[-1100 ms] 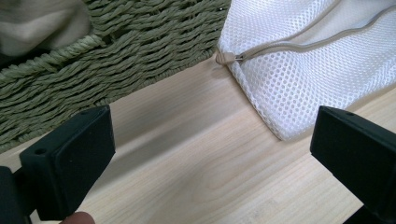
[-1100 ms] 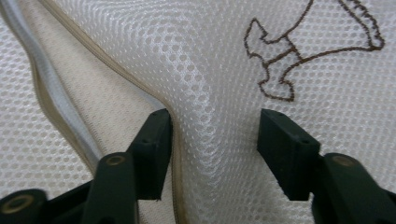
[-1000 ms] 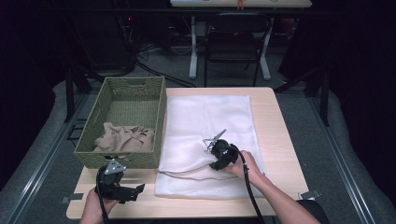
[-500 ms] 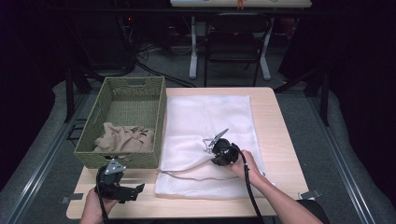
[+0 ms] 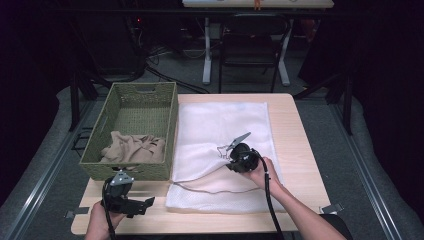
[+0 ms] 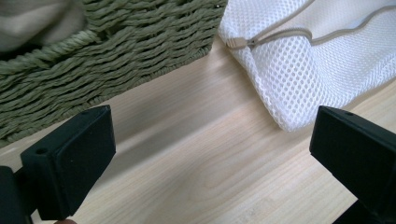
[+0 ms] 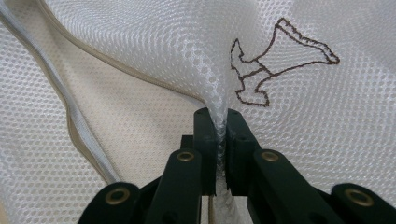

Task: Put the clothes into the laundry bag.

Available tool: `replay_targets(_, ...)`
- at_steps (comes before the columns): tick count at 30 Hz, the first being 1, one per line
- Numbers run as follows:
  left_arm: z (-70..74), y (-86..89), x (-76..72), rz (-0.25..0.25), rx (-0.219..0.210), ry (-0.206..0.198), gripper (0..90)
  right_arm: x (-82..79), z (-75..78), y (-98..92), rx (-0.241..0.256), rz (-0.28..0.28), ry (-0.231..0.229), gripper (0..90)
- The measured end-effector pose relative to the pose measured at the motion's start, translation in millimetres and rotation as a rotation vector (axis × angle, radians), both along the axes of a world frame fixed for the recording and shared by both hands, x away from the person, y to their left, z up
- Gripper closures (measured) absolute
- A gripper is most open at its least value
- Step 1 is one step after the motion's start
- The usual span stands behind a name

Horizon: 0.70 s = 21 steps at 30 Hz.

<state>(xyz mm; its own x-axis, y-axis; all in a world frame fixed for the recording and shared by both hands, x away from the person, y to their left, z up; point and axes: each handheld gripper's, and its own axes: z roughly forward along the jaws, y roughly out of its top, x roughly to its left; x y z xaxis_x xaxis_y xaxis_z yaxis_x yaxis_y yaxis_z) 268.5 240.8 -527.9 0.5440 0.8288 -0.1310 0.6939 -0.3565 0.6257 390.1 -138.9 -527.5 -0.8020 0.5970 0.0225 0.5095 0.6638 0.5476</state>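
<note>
pinching the mesh bag (image 5: 220, 125) top layer, right gripper (image 5: 231, 151) sits nearer its zipper (image 5: 200, 182); left gripper (image 5: 145, 204), jaws spread, waits beside the basket (image 5: 100, 131).

Hidden and cut-off parts around the basket

In the left gripper view the basket (image 6: 116, 51) runs off the top and left edges, the cloth (image 6: 37, 21) in it is a blur, and the mesh bag (image 6: 317, 60) beside the basket is cut by the right edge; in the right gripper view a pinched fold of it vanishes between the 2 jaws.
</note>
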Motion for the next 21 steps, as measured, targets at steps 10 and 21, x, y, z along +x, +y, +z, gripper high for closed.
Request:
replay_targets(10, -0.5, -3.4, 0.9, -0.029, 0.023, 0.023, 0.2, 0.0, 17.2, -6.4, 0.05, -0.002, -0.036, 85.4)
replay_targets(21, -0.6, -7.3, 1.0, -0.053, 0.047, 0.046, 0.3, -1.1, 34.9, -9.7, 0.094, -0.009, -0.074, 85.6)
